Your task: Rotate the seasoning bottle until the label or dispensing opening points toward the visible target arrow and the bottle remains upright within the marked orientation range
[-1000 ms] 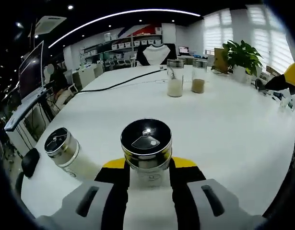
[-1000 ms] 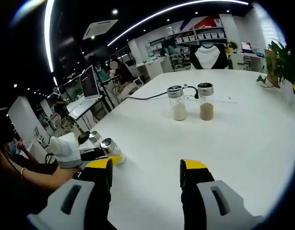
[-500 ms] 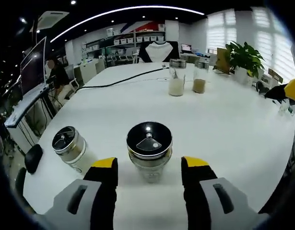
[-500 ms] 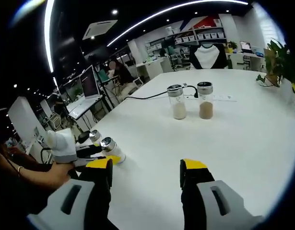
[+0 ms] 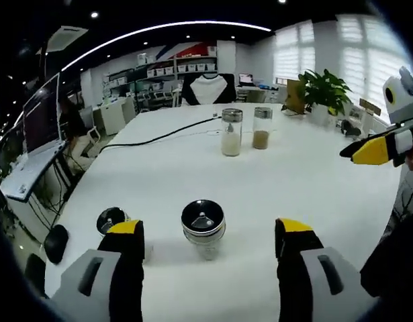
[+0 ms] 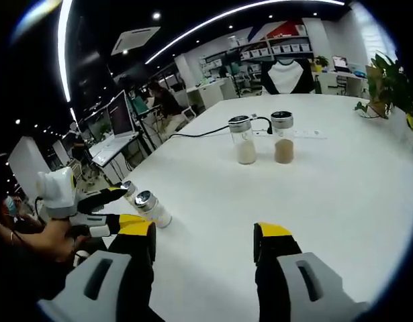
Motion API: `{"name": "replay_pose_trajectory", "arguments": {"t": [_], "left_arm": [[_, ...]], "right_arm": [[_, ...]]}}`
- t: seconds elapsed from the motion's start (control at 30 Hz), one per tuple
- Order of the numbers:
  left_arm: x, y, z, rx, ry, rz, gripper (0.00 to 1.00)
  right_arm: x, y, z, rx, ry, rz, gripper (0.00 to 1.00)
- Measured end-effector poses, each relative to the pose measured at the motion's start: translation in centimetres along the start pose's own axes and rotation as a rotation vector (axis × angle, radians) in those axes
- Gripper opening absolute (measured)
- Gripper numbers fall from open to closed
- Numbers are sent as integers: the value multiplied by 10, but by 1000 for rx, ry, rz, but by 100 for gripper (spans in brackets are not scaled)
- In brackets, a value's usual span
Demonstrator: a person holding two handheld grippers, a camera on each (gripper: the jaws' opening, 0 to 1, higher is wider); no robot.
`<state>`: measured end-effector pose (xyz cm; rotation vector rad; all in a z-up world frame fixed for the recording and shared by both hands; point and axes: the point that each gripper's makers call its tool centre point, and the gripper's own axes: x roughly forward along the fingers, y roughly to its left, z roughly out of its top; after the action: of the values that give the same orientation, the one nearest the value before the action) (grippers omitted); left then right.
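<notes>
A seasoning bottle (image 5: 203, 223) with a glass body and a black lid stands upright on the white table (image 5: 193, 168), just beyond my left gripper (image 5: 209, 229). That gripper is open and its jaws stand wide on either side of the bottle without touching it. A second, similar bottle (image 5: 111, 219) stands to the left, partly behind the left jaw. The right gripper view shows both bottles (image 6: 148, 205) (image 6: 129, 190) at the left, next to the left gripper (image 6: 102, 204) held in a hand. My right gripper (image 6: 205, 231) is open over bare table.
Two tall jars (image 5: 231, 132) (image 5: 261, 127), one with pale powder and one with brown, stand mid-table. A black cable (image 5: 159, 135) runs behind them. A potted plant (image 5: 325, 90) sits at the far right. The right gripper (image 5: 377, 149) enters from the right edge.
My left gripper, shut on the black-lidded bottle a second ago, has opened and drawn back. The bottle stays upright on the table. The right gripper has barely moved.
</notes>
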<state>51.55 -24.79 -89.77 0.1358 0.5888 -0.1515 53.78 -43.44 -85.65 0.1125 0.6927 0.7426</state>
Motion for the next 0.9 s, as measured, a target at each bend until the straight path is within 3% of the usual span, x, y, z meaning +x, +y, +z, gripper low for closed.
{"name": "replay_pose_trajectory", "arguments": {"t": [0.1,0.27,0.33,0.37,0.47,0.67,0.77,0.9], "left_arm": [[-2,-4,3,66,-1,-16,79],[-12,-13,18,44,-46,-72,91],[-13,-18,26,-20,-76,-106,100],[-13,-21,28,-41,-90,-126,98],[-11,-16,24,-40,-65,-91,100],[-6,-25,32,-55,-79,-164,100],[-1,-26,30,-82,-68,-178,97],[1,-26,34,-60,-68,-176,96]], "right_arm": [[0,-2,-2,8,6,-7,58],[0,-6,-3,16,8,-18,58],[0,-9,-3,20,13,-23,58],[1,-9,-4,20,17,-25,58],[2,-8,-3,17,21,-24,58],[2,-9,2,21,8,-25,58],[2,-10,-1,20,15,-27,58],[2,-12,-2,24,15,-33,58]]}}
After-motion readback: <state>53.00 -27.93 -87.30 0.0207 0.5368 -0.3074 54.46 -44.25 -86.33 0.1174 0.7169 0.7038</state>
